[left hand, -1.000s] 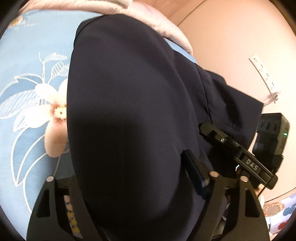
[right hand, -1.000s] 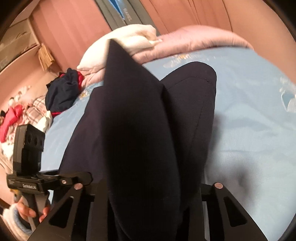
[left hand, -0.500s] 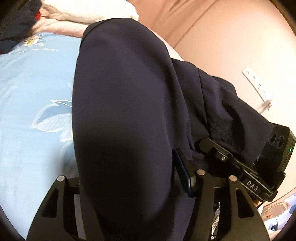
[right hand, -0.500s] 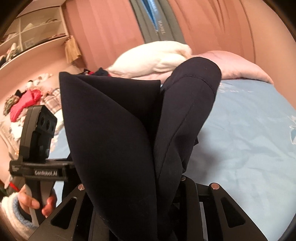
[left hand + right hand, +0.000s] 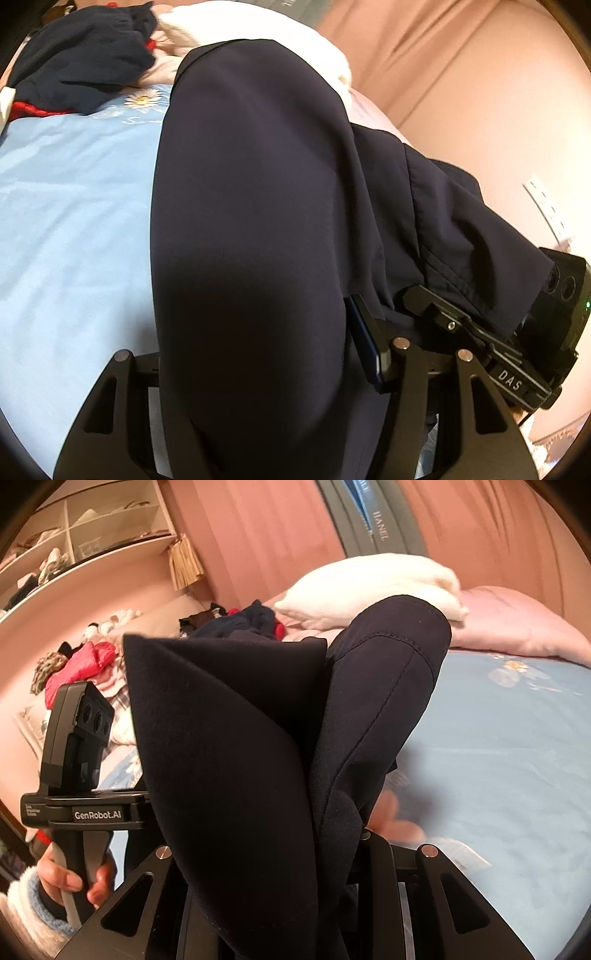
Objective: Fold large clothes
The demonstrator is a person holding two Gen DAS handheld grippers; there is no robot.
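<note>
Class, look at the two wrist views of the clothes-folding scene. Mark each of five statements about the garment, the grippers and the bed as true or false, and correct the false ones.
1. Both grippers hold the dark navy garment. True: the left gripper and the right gripper each have its fabric between their fingers.
2. The bedsheet is plain white. False: it is light blue with a flower print.
3. A white pillow lies at the far end of the bed. True.
4. The garment lies flat on the bed. False: it is lifted and bunched, standing up over both grippers.
5. The bed holds no other clothes. False: a dark garment with red trim lies near the pillow.
</note>
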